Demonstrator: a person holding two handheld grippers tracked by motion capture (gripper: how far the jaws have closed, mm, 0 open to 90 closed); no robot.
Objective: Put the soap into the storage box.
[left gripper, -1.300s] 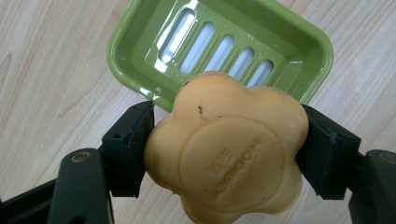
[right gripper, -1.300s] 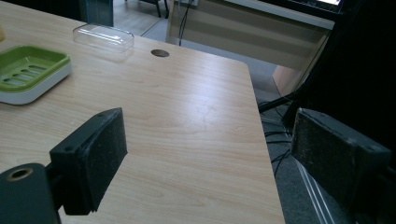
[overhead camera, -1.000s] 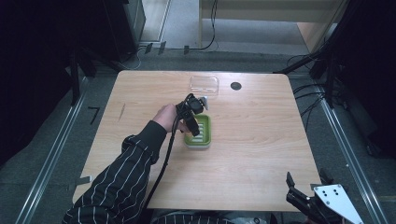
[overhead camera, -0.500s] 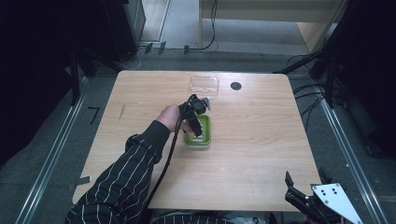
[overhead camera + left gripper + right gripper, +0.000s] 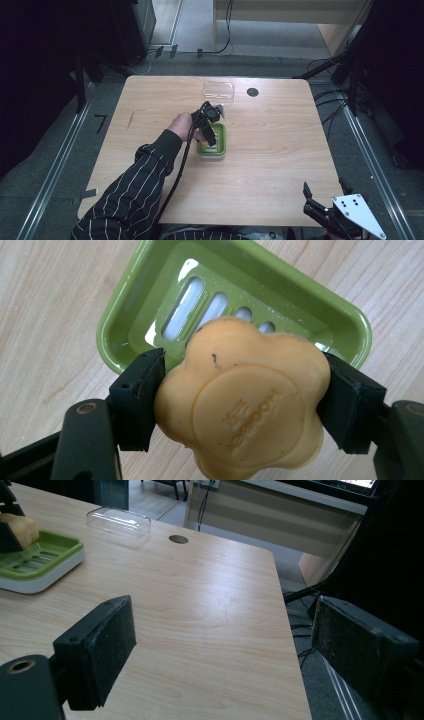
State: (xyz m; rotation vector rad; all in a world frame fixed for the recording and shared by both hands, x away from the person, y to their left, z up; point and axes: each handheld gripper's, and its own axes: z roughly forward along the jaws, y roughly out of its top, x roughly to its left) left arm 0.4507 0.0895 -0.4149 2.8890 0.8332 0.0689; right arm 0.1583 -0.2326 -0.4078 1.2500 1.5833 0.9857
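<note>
While your left gripper has barely shifted above the green dish, its jaws clamp the orange soap; lower it in. The right gripper idles, jaws wide and empty.

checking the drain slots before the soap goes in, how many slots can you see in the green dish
4 in the left gripper view, in a row across the green dish floor, running toward the orange soap held over it. More slots may be hidden behind the soap.

A recording lab is showing here: a pale wooden bench is standing alone on grey carpet between metal floor rails, with black cables trailing past dark equipment stands.
</note>
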